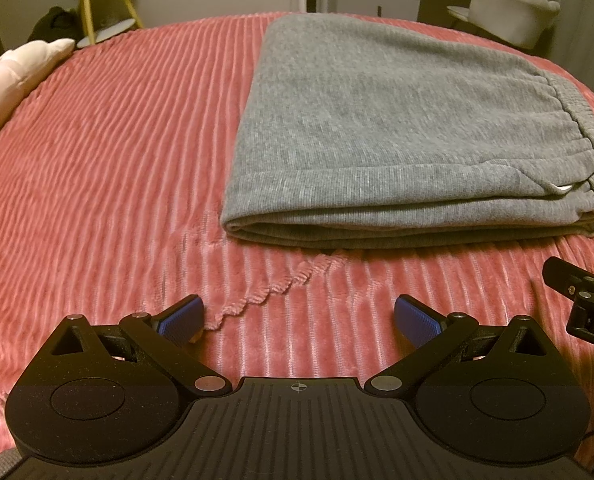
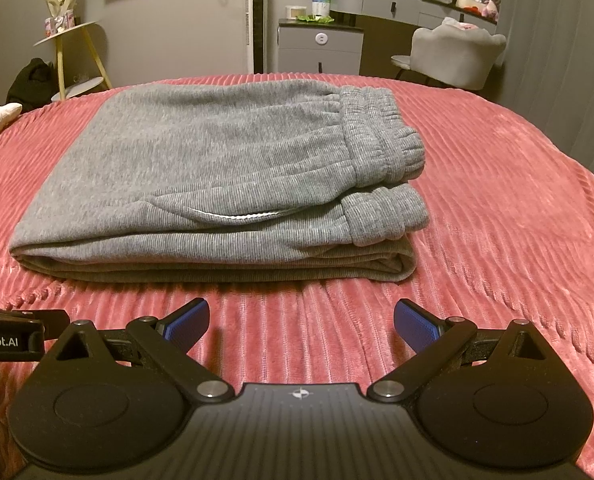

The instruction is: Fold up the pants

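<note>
Ahead of both sets of jaws, well clear of the fingertips, the grey pants [image 2: 217,184] lie folded into a compact stack on the pink ribbed bedspread [image 2: 497,208], with the elastic waistband [image 2: 381,140] and a cuff piled at the stack's right end and the smooth fold at its left. The fold looks essentially done, so the main risks come from any further handling.

If either gripper reached back in, the likeliest fault is a fingertip catching only the top layer along the near edge, which would peel the stack open and undo the fold. The waistband end sits bulky and slightly uneven, so a nudge from the right side could tip those layers off the pile. The plush bedspread is already rucked into a small ridge [image 1: 273,296] just ahead of the left gripper's jaws; dragging a finger through it could tug the cover and shift the pants with it. The 2 grippers also sit close beside each other, so a sideways move could knock them together.

The left gripper [image 1: 299,318] is held low over the bedspread, pointing forward, with the pants ahead and to the right of its jaws; the jaws stand wide apart with nothing between them. The right gripper [image 2: 301,320] is level with it, facing the stack's near edge, jaws likewise spread wide and holding nothing.
</note>
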### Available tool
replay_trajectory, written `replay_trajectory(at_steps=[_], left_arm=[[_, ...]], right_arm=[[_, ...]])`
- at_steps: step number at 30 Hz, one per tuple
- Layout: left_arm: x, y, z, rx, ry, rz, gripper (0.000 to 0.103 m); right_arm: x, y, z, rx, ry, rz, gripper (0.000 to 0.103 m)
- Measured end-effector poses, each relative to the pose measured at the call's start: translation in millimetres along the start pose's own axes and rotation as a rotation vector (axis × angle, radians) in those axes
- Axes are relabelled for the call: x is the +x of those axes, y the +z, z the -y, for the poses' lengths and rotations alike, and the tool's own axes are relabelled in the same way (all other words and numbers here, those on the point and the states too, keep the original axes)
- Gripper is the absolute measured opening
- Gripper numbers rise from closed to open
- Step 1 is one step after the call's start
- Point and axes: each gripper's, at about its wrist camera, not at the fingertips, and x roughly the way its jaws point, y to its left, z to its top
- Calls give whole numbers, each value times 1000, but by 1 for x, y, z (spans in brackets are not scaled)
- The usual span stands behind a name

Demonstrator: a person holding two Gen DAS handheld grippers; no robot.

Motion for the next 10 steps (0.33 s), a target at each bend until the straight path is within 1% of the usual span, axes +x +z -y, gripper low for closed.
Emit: replay_trajectory(at_steps=[8, 10], left_arm=[[0, 0, 1, 8, -3, 5, 103], [0, 0, 1, 9, -14, 5, 103]], right_arm=[[1, -1, 1, 1, 1, -5, 99], [1, 0, 2, 2, 2, -5, 99]])
